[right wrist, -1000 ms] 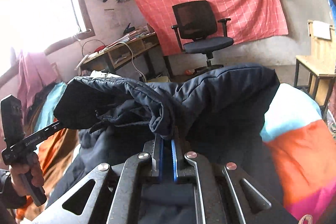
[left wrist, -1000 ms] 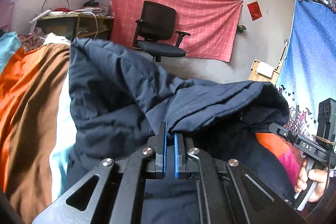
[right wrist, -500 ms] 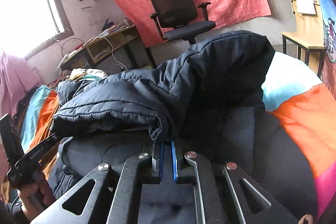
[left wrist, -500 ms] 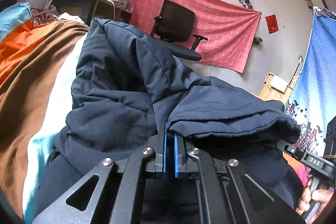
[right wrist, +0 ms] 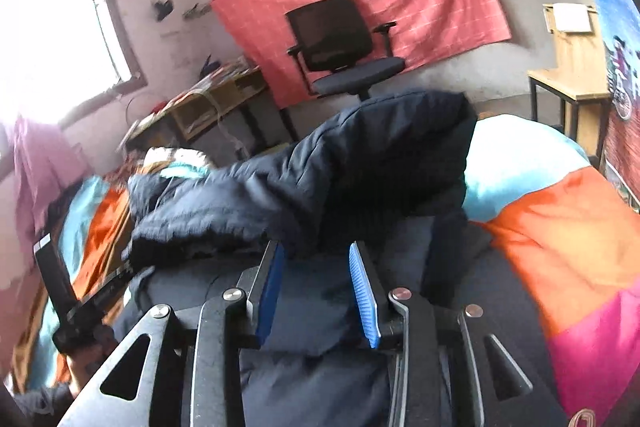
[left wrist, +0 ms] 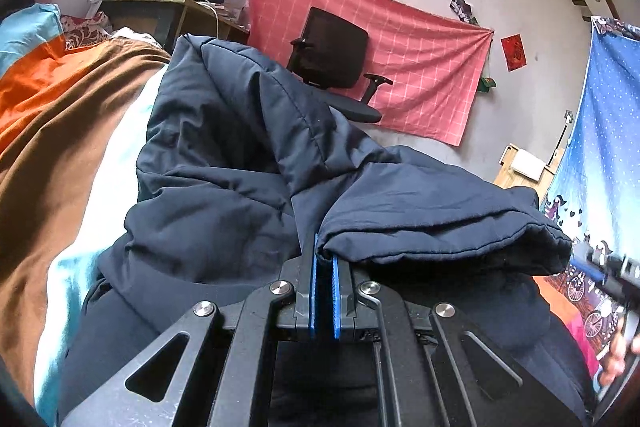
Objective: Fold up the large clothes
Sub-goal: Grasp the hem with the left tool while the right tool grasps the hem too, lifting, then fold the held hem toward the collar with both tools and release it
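A dark navy padded jacket (left wrist: 224,187) lies on a bed, its upper half folded over onto the lower half. My left gripper (left wrist: 324,259) is shut on the folded edge of the jacket, the cloth pinched between its blue pads. In the right wrist view the same navy jacket (right wrist: 360,163) lies folded in front of my right gripper (right wrist: 316,259). Its jaws are opening; the blue pads stand apart over the lower layer and press on nothing. The folded edge rests just beyond them. The right gripper also shows blurred at the far right edge (left wrist: 608,267) of the left wrist view.
The bed cover (left wrist: 48,115) is striped orange, brown, white and teal; its other side (right wrist: 560,227) is orange and pink. A black office chair (right wrist: 340,43) stands before a red wall cloth. A cluttered desk (right wrist: 216,99) is left, a wooden stand (right wrist: 572,83) right.
Both grippers lowered the folded jacket edge onto the lower half. The right gripper's pads then parted and let the edge go. The left gripper stayed shut on the cloth.
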